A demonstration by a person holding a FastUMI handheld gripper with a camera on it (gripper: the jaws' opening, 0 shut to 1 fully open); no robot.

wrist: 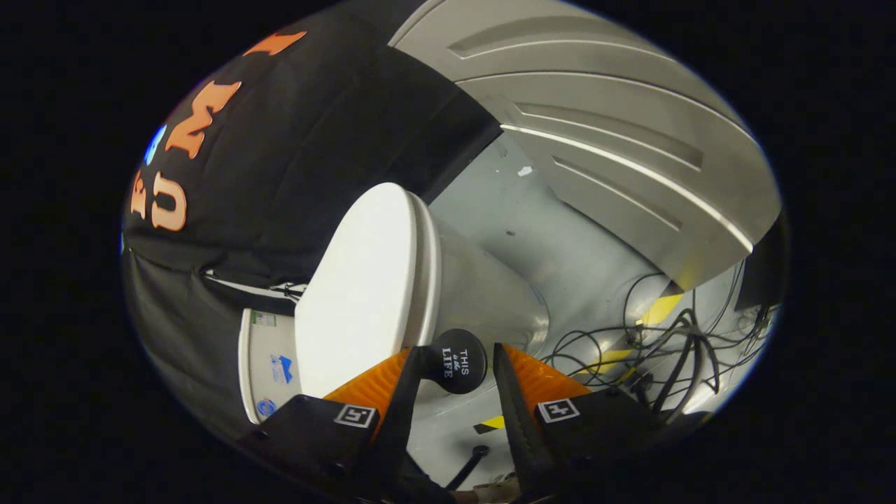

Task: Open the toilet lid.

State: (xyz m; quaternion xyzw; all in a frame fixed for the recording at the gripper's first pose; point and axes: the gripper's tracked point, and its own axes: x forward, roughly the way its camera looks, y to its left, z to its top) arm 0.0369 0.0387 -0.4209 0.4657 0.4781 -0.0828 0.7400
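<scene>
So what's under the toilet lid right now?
The toilet lid lies closed on the seat rim, with the bowl below; the inside is covered. A black round knob sits between the open gripper fingers.

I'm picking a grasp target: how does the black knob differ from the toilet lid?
The toilet lid is white and plain; the black knob carries white lettering. The lid is a broad flat panel; the knob is small and round. The knob sits between the open jaws of the gripper, with a gap on one side, while the lid stretches beyond them. They meet at the lid's near edge.
</scene>
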